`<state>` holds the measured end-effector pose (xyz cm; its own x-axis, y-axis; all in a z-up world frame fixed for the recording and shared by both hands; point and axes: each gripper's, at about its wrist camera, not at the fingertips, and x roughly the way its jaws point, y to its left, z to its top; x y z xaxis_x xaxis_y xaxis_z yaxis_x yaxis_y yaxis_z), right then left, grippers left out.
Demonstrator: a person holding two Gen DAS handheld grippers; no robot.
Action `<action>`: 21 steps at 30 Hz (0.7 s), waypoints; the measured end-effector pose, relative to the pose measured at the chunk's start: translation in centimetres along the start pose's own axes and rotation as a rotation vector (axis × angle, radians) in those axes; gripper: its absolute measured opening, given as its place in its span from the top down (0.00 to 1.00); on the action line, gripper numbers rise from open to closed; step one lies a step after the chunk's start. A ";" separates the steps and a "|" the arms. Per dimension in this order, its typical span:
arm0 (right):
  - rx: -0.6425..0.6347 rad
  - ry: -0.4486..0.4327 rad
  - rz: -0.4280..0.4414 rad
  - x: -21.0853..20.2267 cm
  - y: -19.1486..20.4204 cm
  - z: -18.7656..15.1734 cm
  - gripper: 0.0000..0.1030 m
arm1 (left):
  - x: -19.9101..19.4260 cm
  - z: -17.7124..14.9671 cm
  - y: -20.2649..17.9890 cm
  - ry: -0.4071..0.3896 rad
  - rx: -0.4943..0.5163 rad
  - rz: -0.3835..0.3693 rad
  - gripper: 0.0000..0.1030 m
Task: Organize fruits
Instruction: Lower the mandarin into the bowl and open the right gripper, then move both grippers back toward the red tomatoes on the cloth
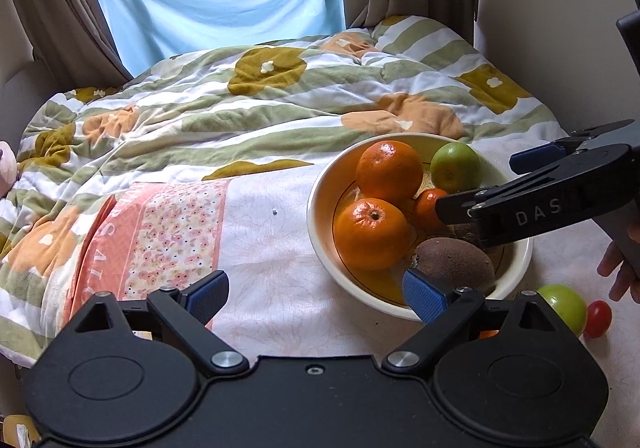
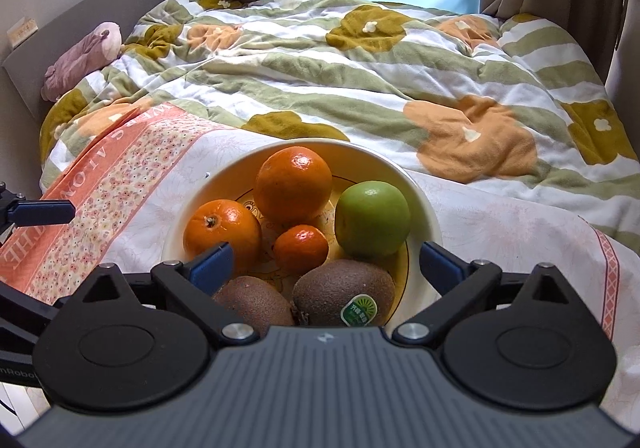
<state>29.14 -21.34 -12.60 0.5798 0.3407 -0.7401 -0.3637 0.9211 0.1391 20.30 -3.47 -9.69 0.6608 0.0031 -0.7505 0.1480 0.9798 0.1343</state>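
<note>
Inside glossy round bowl (image 2: 424,216), fuzzy kiwis (image 2: 344,288)

In the bowl (image 2: 416,184): kiwis (image 2: 344,294) in front, oranges (image 2: 294,184) behind them, apple (image 2: 372,218) on the right.

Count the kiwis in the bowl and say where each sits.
2. Both lie at the near side of the bowl: one kiwi on the left, the stickered kiwi to its right. More could be hidden behind the right gripper.

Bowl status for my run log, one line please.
bowl: oranges, green fruit, kiwis inside | left gripper: open, empty | right gripper: open over bowl | green fruit and red fruit outside bowl
</note>
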 end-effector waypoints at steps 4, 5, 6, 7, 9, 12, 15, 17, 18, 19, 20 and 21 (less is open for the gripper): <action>0.004 -0.024 -0.014 -0.9 0.0 -0.1 0.00 | -0.4 0.1 0.3 -0.001 -0.002 -0.004 0.07; 0.001 -0.030 -0.022 -1.1 0.1 -0.1 0.00 | -0.5 0.1 0.4 -0.004 -0.004 -0.005 0.07; -0.004 -0.034 -0.030 -1.4 0.2 0.0 0.00 | -0.7 0.2 0.5 -0.007 -0.006 -0.007 0.07; -0.010 -0.040 -0.038 -1.7 0.4 0.0 0.00 | -0.9 0.2 0.6 -0.011 -0.007 -0.008 0.07; -0.015 -0.051 -0.045 -2.5 0.6 0.1 0.00 | -1.5 0.3 0.8 -0.021 -0.004 -0.010 0.07; -0.002 -0.048 -0.049 -3.9 1.0 0.2 0.00 | -2.4 0.5 1.2 -0.040 0.006 -0.008 0.07; 0.013 -0.062 -0.071 -5.8 1.5 0.2 0.00 | -3.7 0.8 1.9 -0.063 -0.002 -0.017 0.07; 0.026 -0.060 -0.094 -7.1 2.0 0.1 0.00 | -4.9 0.9 2.2 -0.086 0.002 -0.025 0.07; 0.035 -0.068 -0.102 -7.8 2.2 0.0 0.00 | -5.5 0.9 2.4 -0.097 0.006 -0.028 0.07; 0.042 -0.076 -0.109 -8.5 2.3 -0.1 0.00 | -6.0 0.9 2.5 -0.106 0.009 -0.031 0.07; 0.050 -0.088 -0.123 -9.4 2.6 -0.3 0.00 | -6.7 1.0 2.7 -0.116 0.012 -0.037 0.07; 0.056 -0.102 -0.142 -10.3 2.8 -0.4 0.00 | -7.3 1.0 2.9 -0.126 0.013 -0.043 0.07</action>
<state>21.83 -22.30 -4.88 0.6943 0.2215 -0.6847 -0.2333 0.9693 0.0770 16.63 -0.83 -3.17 0.7405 -0.0645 -0.6690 0.1869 0.9759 0.1128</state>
